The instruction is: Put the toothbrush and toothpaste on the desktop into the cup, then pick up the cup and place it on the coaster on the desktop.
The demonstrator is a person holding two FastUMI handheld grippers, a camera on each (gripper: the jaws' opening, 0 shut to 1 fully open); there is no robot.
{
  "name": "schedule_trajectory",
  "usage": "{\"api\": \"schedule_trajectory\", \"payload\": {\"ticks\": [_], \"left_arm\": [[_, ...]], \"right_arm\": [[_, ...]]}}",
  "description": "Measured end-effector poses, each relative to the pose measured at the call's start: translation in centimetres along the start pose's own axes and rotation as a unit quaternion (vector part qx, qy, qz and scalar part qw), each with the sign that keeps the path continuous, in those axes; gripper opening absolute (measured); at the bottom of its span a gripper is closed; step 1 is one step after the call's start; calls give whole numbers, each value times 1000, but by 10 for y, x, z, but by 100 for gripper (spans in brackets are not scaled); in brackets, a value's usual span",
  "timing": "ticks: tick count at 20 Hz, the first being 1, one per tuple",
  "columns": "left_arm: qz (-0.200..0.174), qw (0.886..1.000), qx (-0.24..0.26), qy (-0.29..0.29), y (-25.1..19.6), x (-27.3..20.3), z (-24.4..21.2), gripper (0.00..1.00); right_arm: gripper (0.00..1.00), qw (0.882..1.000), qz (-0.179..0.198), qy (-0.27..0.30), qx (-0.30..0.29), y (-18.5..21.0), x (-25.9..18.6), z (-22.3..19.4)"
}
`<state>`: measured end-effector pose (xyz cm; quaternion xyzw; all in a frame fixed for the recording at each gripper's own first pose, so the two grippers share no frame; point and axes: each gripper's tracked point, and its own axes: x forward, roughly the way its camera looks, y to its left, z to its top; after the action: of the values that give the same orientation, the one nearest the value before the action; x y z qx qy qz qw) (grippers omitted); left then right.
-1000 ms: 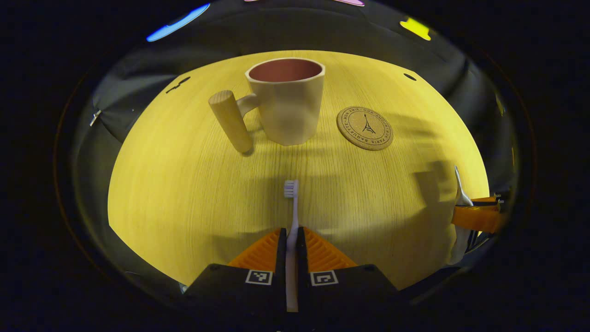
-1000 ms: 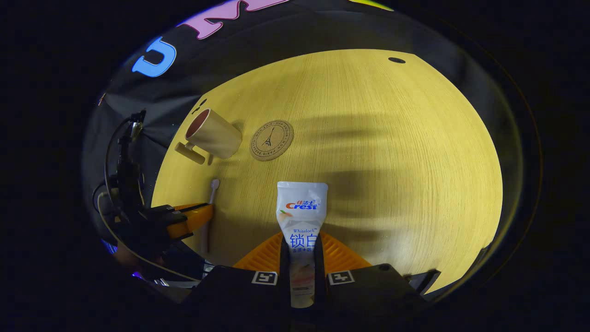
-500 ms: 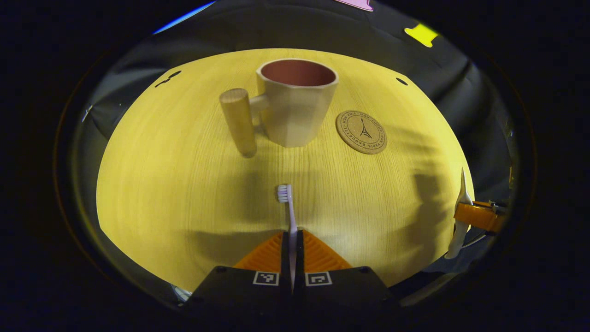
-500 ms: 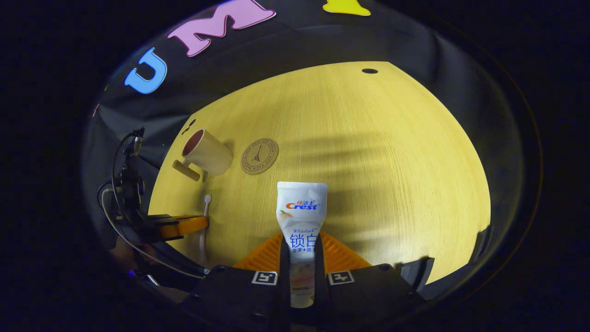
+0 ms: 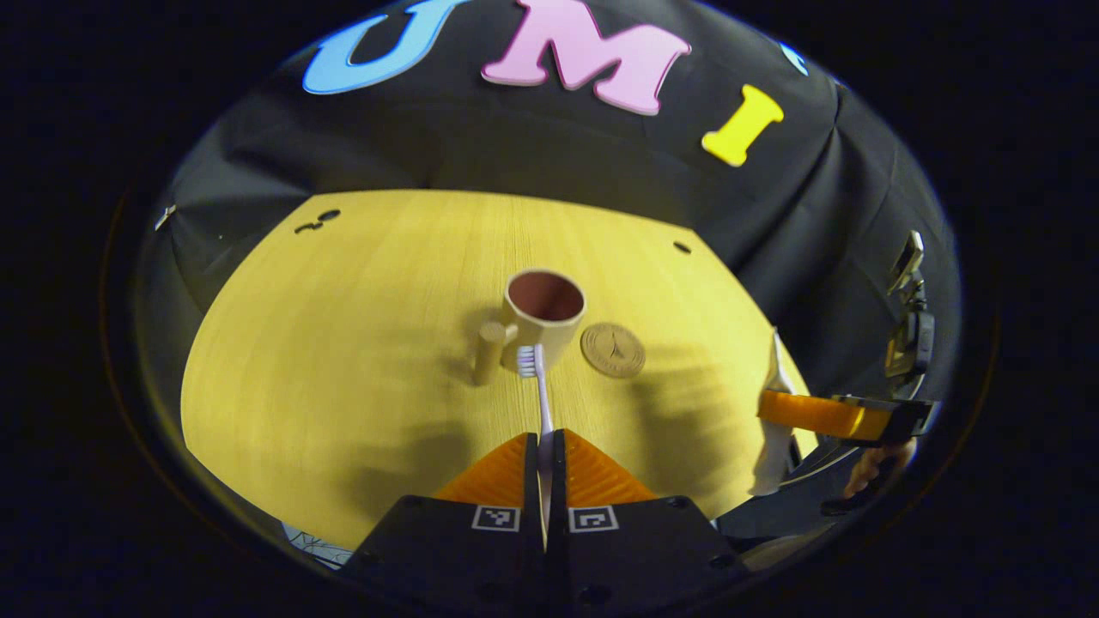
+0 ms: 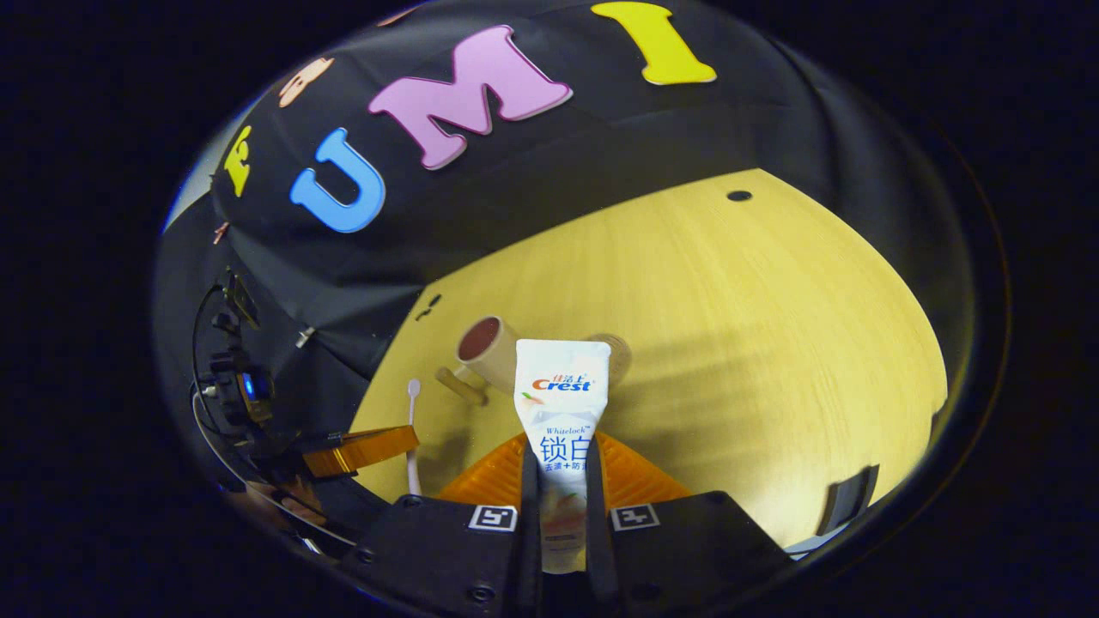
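My left gripper [image 5: 544, 446] is shut on a white toothbrush [image 5: 537, 390], held above the desk with its bristle head pointing at the cup. The beige cup [image 5: 539, 316] with a dark red inside and a wooden peg handle [image 5: 489, 353] stands upright mid-desk. A round cork coaster [image 5: 612, 349] lies just right of it. My right gripper [image 6: 562, 463] is shut on a white toothpaste tube [image 6: 562, 403], raised and partly covering the coaster [image 6: 616, 350]. The cup [image 6: 485, 348] stands left of the tube. The right gripper [image 5: 816, 414] with its tube also shows at the right of the left gripper view.
The yellow wooden desk [image 5: 343, 343] runs back to the black cloth wall. Small dark holes [image 5: 682, 247] mark the desk's far corners. The left gripper [image 6: 365, 448] with the toothbrush and a cabled device [image 6: 236, 378] show at the left of the right gripper view.
Both grippers have risen and drawn back from the desk, each still holding its item. The cup and coaster now look smaller and farther away, and more of the wall shows.
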<state>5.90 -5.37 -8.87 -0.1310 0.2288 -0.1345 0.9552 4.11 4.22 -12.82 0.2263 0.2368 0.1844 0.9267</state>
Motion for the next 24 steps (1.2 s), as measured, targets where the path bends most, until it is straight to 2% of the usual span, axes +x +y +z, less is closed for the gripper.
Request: {"api": "schedule_trajectory", "payload": {"ticks": [4,10,16,21,24], "left_arm": [[-13,998,0,-68,7,-51,28,6],[-22,994,23,-103,1,-96,17,6],[-4,995,0,-103,16,-115,6,6],[30,994,-15,-102,42,-125,2,6],[35,995,-23,-94,51,-125,-3,6]], "right_arm": [[24,996,62,-61,-12,59,23,45],[24,986,102,-123,-40,104,71,102],[24,986,90,-138,-28,101,141,128],[24,990,67,-116,-46,87,193,109],[24,991,54,-105,-68,82,210,96]]}}
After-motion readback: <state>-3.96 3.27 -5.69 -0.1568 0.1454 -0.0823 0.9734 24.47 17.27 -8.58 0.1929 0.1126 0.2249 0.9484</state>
